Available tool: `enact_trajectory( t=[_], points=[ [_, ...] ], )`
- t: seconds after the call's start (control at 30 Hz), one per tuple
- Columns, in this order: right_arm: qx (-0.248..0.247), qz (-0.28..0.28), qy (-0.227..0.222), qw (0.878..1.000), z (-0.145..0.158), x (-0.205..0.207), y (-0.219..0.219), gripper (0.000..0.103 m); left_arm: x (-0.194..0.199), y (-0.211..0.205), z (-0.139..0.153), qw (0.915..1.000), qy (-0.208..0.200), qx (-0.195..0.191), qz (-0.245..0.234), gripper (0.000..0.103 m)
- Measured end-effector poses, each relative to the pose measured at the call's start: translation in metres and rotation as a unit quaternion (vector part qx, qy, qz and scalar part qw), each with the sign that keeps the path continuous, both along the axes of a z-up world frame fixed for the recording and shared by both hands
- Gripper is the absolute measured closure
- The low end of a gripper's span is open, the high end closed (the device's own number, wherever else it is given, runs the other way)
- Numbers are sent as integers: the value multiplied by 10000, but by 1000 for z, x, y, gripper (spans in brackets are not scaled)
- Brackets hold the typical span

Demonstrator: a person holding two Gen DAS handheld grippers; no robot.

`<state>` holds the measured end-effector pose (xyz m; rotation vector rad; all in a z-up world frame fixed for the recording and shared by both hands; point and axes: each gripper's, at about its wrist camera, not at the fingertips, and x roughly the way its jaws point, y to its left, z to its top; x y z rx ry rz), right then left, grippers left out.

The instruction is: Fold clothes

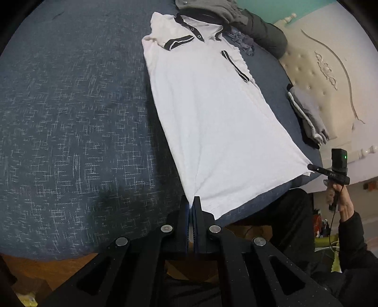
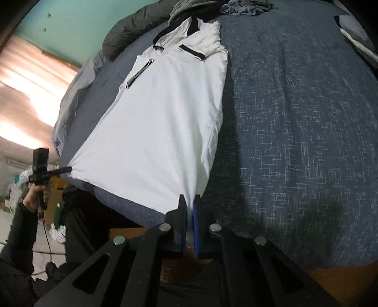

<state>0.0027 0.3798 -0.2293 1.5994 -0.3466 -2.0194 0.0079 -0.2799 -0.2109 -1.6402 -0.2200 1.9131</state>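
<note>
1. Polo shirt (image 1: 212, 118): white, with dark trim on the collar and sleeve cuffs and both sleeves already turned in over the body, so that it forms a long narrow panel. It lies lengthwise on the bed (image 1: 70, 118), collar toward the far edge and hem at the near edge.
2. Left claw (image 1: 193, 200): clenched on one hem corner; the cloth puckers into its blue pads.
3. Right claw (image 2: 190, 203): likewise clenched on the other hem corner, with creases fanning out from the pinch.
4. Handling, as judged: the knit is light, limp and non-fragile; it sags between the two grips and will not hold a shape unaided. The hem corners are the sound points of purchase, and an even lift should keep the hem taut and the fold square.
5. Bedcover: dark blue, coarse weave with pale flecks; probably grippy enough to hold the collar end.
6. Other clothes (image 1: 212, 11): a rumpled grey and dark heap at the far edge, beyond the collar.
</note>
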Motion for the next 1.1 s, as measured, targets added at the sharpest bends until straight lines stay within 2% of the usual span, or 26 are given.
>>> enact_trajectory(
  t=[0.07,0.13,0.23,0.53,0.67,0.93,1.1],
  points=[
    [-2,75,30,10000,1,4,-4,99,1,2,0,10000,23,-2,23,101],
    [-22,138,63,9999,3,14,-1,99,4,-12,2,10000,40,17,26,101],
    [-75,210,81,9997,4,23,0,100,10,-3,6,10000,58,45,-20,101],
    [-79,336,94,9994,12,48,4,100,34,-16,7,9999,63,132,-89,101],
    [-200,300,75,9993,16,52,5,100,41,-17,10,9997,92,235,-72,101],
    [-358,594,80,9976,31,58,-4,100,47,-12,36,9987,254,330,-280,101],
    [-332,477,4,9983,26,46,-1,100,29,-19,37,9989,191,392,-153,101]
  ],
)
